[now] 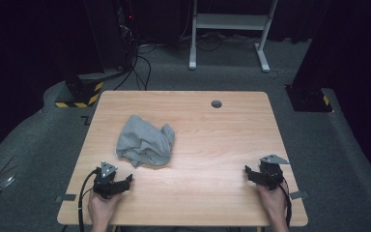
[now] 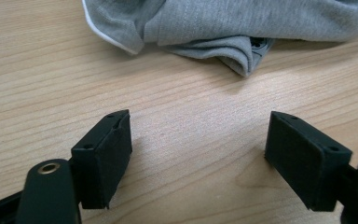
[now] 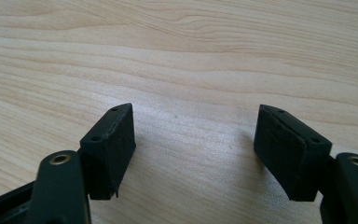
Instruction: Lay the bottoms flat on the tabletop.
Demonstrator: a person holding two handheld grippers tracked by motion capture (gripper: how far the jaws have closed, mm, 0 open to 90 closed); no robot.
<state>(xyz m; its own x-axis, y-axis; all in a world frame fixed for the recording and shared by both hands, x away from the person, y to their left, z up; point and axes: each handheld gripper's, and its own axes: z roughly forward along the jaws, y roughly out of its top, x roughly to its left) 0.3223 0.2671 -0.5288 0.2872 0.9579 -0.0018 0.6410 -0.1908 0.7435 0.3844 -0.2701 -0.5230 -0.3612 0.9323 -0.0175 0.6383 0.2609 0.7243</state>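
Bench: pale wood, carrying everything; a small round grommet sits toward 12 o'clock.
Garment: a crumpled grey cloth heap, left of centre, at about 1 o'clock from the left claw and well apart from the right one.
Left claw: at 7 o'clock on the bench, jaws spread wide, holding nothing, near the cloth but not touching it.
Right claw: at 5 o'clock, jaws likewise wide and empty over bare wood.
Step in hand: likely the start, both claws waiting before any grasp.
Next move: the left claw goes forward to a cloth edge; the right must cross toward centre.
Left gripper view: shows a white-trimmed hem and a folded corner, possibly a printed label inside, too small to tell from above.
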